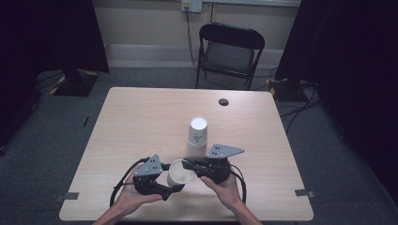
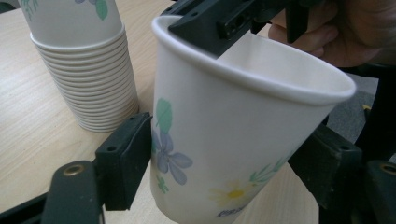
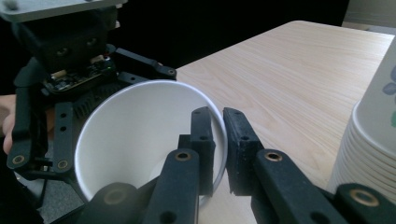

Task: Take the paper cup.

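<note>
A flowered white paper cup (image 1: 180, 174) hangs tilted above the table's near edge between both grippers. In the left gripper view my left gripper (image 2: 224, 172) has a pad against each side of the cup (image 2: 224, 130) wall, low on its body. My right gripper (image 3: 220, 140) pinches the cup's rim (image 3: 140, 135), one jaw inside the mouth and one outside. From above, the left gripper (image 1: 174, 185) sits under the cup's left side and the right gripper (image 1: 187, 164) reaches in from the right. An upside-down stack of matching cups (image 1: 197, 136) stands just behind.
The light wooden table (image 1: 141, 122) has a dark round cable hole (image 1: 224, 101) near its far edge. A black folding chair (image 1: 230, 51) stands beyond the table. The cup stack (image 2: 84, 70) stands close to the held cup, and it is also at the right in the right gripper view (image 3: 373, 140).
</note>
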The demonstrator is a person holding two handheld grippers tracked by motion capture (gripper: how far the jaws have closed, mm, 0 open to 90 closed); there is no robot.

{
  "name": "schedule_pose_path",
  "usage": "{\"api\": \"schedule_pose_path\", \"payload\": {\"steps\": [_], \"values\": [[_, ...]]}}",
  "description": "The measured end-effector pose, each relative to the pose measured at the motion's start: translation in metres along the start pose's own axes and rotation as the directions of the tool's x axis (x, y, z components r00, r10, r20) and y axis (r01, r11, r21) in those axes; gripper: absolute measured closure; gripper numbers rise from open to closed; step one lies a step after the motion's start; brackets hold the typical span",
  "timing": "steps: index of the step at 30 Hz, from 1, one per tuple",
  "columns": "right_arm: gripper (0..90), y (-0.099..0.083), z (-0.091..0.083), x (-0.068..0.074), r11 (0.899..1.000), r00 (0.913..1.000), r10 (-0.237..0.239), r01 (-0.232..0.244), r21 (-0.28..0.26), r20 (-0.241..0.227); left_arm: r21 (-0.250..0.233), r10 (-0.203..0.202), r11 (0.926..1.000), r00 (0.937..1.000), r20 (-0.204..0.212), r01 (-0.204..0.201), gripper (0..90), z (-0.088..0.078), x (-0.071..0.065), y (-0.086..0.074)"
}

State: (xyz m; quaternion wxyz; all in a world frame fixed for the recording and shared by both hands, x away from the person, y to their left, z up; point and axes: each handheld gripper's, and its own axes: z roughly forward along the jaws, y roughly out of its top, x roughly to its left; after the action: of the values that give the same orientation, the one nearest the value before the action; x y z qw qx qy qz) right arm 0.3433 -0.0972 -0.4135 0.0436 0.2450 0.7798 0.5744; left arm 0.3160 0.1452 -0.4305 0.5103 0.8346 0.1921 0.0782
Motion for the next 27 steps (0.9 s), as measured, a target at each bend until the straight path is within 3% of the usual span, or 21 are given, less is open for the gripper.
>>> {"api": "schedule_pose_path", "payload": {"steps": [7,15,18,21,27], "values": [[86.9,0.000,0.003,0.000,0.998,0.9989,0.043,-0.044,0.050,0.018,0.019,0.064,0.9979,0.9966,-0.053,-0.063,25.3,0.003,-0.004,-0.001],[87.4,-0.001,0.014,0.000,0.991,0.9932,0.103,-0.107,0.086,0.055,0.021,0.080,0.9967,0.9921,-0.097,-0.079,19.0,0.003,-0.004,0.000],[87.5,0.000,0.022,0.005,0.987,0.9918,0.102,-0.111,0.115,0.076,0.019,0.090,0.9959,0.9898,-0.111,-0.088,19.0,0.003,-0.005,0.000],[87.5,-0.002,0.027,0.006,0.983,0.9902,0.114,-0.124,0.136,0.082,0.026,0.110,0.9938,0.9855,-0.128,-0.108,18.9,0.001,-0.007,0.001],[87.5,-0.003,0.029,0.006,0.979,0.9885,0.130,-0.141,0.148,0.076,0.040,0.128,0.9915,0.9831,-0.130,-0.124,18.8,0.002,-0.007,0.000]]}}
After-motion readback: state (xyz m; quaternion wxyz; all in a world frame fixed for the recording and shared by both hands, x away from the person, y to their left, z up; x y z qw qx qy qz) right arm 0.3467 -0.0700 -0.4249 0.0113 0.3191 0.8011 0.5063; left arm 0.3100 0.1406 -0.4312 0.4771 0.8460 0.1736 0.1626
